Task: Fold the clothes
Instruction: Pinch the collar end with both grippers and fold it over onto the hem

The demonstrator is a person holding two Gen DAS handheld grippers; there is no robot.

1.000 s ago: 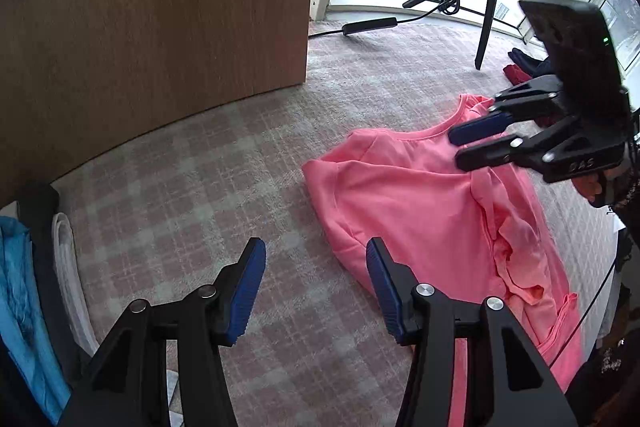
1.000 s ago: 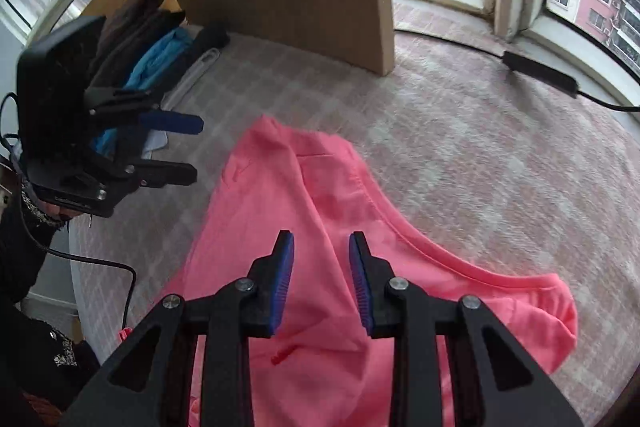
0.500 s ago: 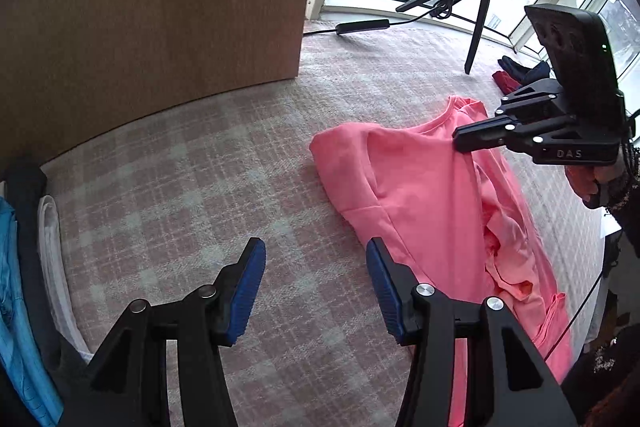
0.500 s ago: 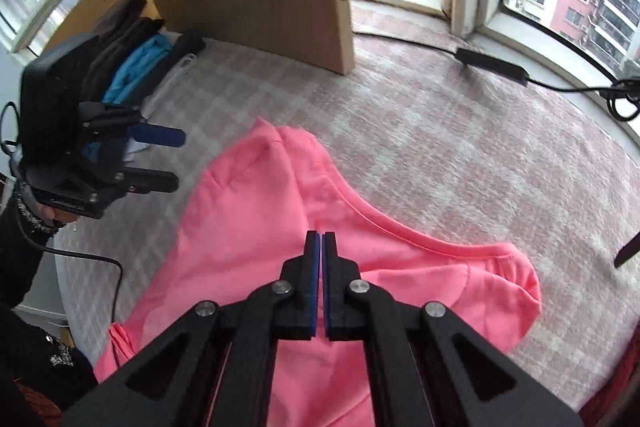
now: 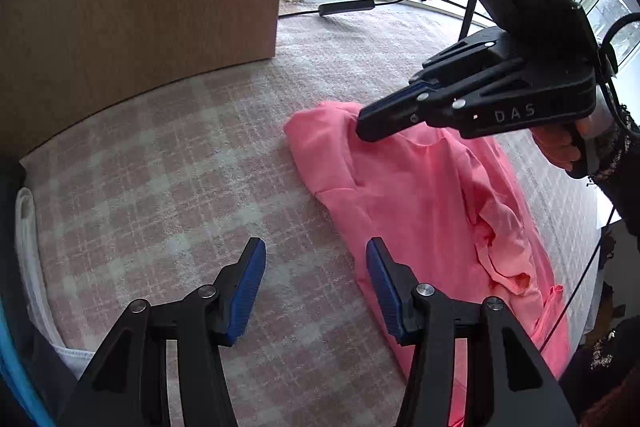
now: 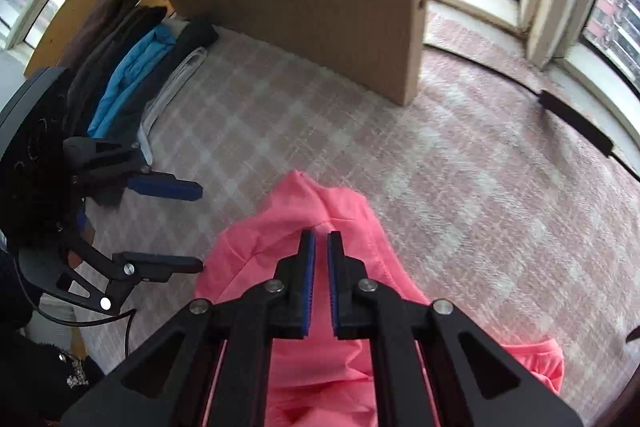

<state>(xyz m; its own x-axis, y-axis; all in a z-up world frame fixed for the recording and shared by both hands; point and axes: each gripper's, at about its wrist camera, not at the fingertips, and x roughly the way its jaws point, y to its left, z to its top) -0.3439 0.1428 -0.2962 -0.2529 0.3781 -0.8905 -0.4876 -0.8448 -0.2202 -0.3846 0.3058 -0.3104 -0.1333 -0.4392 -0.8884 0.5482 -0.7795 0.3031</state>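
With the right gripper, pinches a ridge of the pink shirt near its far end, pads pressed together but for a thin slit with cloth in it. Tents the fabric up off the surface, probably to carry that end over for a fold. Holds the left gripper spread and empty, low over bare checks just beside the shirt's edge, touching nothing. Looks parked there to take a second corner or pin the cloth down when needed.

Works on a broad worktop under a pink-and-grey checked cover, wide enough to lay a garment out flat. Backs onto a tall wooden panel, well clear of the shirt.

Keeps the shirt itself mid-worktop, to the right of the left gripper in the left wrist view. Shows a fairly smooth far portion and a bunched near portion with a rumpled pocket of folds. Judged early in the fold, with smoothing to do first.

Stores a row of other garments, blue, dark and white, along the left edge by the panel, apart from the working patch. Likely a done or waiting pile; cannot tell which.

Leaves a black power strip and its cable by the window sill, far from the cloth and out of the way of any sweep.
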